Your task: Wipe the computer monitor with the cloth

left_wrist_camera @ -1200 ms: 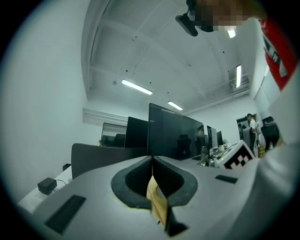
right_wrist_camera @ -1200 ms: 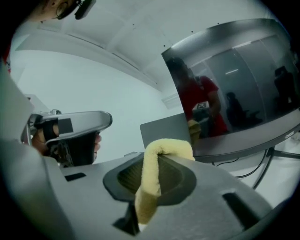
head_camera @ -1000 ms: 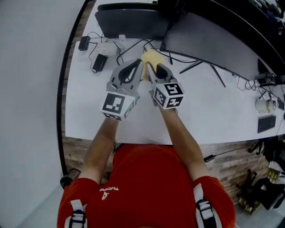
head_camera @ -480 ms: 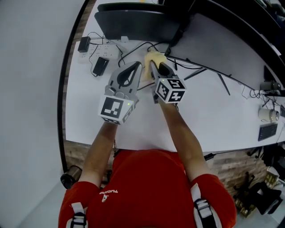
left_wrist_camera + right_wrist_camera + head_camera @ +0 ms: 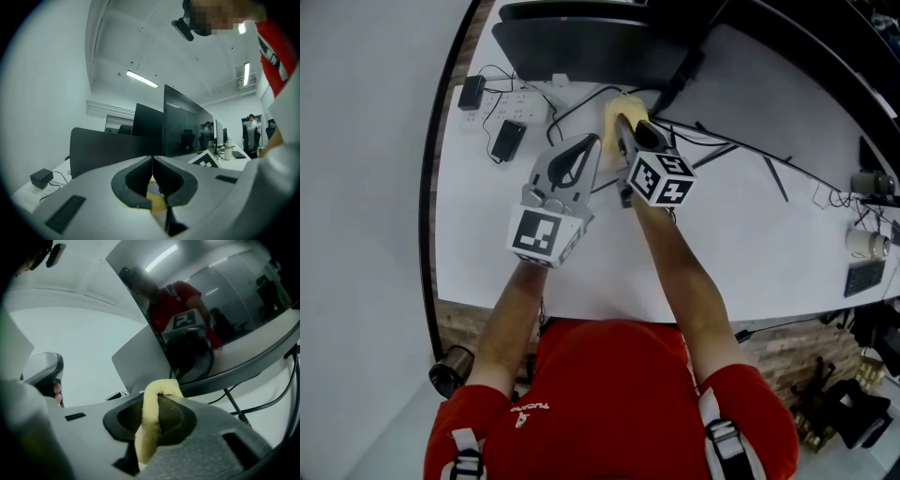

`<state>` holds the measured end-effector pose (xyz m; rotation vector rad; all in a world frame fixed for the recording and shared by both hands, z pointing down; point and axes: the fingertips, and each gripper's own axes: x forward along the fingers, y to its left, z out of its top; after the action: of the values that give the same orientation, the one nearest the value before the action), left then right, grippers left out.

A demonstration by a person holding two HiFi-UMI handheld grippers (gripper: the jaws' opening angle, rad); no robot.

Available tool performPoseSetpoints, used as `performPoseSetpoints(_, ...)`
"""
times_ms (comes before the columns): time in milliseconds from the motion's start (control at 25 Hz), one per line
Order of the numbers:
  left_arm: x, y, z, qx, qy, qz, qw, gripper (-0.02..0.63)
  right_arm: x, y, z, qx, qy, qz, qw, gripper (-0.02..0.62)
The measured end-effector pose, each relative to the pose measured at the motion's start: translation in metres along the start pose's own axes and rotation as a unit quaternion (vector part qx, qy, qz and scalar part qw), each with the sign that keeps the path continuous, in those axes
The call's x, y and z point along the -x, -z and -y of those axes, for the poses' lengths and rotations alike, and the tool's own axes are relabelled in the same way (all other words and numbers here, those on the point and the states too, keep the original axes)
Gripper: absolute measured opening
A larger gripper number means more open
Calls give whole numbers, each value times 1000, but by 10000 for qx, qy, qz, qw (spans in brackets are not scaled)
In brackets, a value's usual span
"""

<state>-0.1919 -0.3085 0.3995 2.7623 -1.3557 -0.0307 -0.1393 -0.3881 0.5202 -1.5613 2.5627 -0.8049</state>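
Since a second earlier, our right gripper (image 5: 625, 127) had carried the cloth (image 5: 614, 108) closer to the monitor (image 5: 581, 42), jaws clenched on its folded middle. Soft and light, it would drape, so we judged that hold sound. Our left gripper (image 5: 589, 145), farther from the monitor, was closed empty.

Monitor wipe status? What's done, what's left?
Done: the yellow fabric cloth is off the desk, clamped in the right hand-held gripper. In hand: that gripper holds it up just in front of the black flat computer monitor, near its lower edge; contact can't be confirmed. The left hand-held gripper is shut alongside. Left: the wiping passes across the screen.
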Motion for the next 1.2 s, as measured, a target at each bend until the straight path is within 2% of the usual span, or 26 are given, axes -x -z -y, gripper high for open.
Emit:
performPoseSetpoints(320,1,1,2,-9,62,20,10000,11,7,-21,-2,-23,194,266,9995,58)
performPoseSetpoints(560,3,-8,4,41,26,22,10000,11,17,-38,-7,-278,297,452,9981,58)
performPoseSetpoints(1200,8,-26,28,-64,226,289,9993,11,47,-105,-43,-25,49,906,9959,58)
